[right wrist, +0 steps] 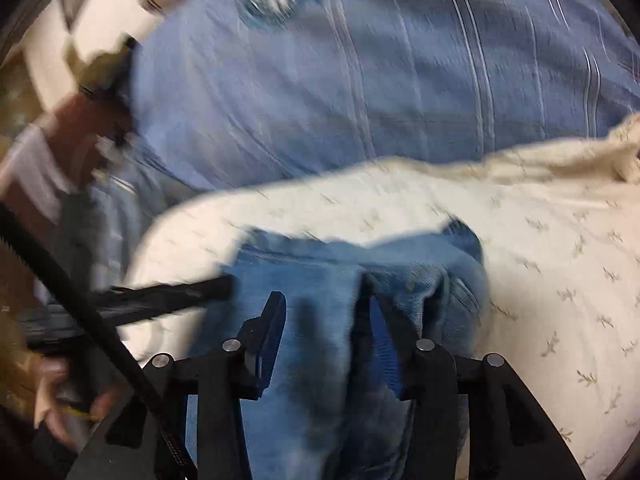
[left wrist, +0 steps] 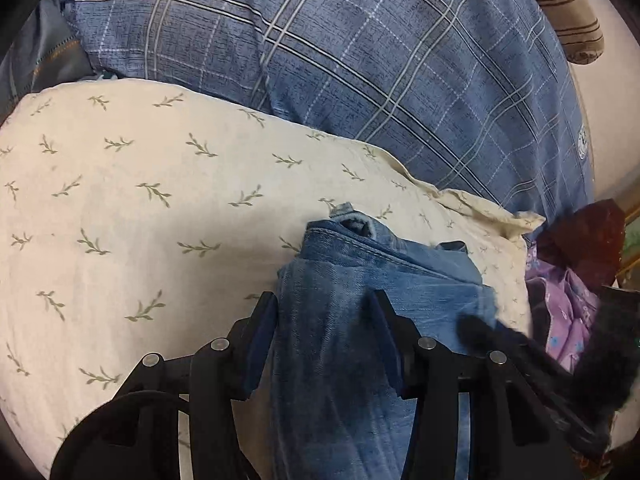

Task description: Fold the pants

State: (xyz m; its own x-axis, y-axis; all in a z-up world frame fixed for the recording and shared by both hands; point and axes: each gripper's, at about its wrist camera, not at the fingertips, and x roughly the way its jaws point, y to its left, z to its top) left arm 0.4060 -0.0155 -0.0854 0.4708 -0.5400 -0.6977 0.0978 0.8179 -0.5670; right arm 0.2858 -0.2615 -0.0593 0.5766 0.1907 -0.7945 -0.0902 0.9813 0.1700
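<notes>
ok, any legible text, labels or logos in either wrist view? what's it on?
"STARS": on a ribbon under the round crest printed on the blue plaid cotton pillowcase, left wrist view.
Lettering around that crest's ring: cut off and too small to read.
Small round emblem at the pillowcase's right edge: unreadable.
Right wrist view: crest blurred, nothing legible.

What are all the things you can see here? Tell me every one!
jeans: one pair, blue denim, bunched on the cream cloth, between both grippers' fingers
cream cloth: one, with green leaf sprigs, spread under the jeans
blue plaid bedding: one, behind the cream cloth
brown striped cloth: one, top right corner
purple flowered cloth: one, right edge
left gripper: one, black, closed on the jeans
right gripper: one, black, closed on the jeans
hand: one, lower left, blurred
</notes>
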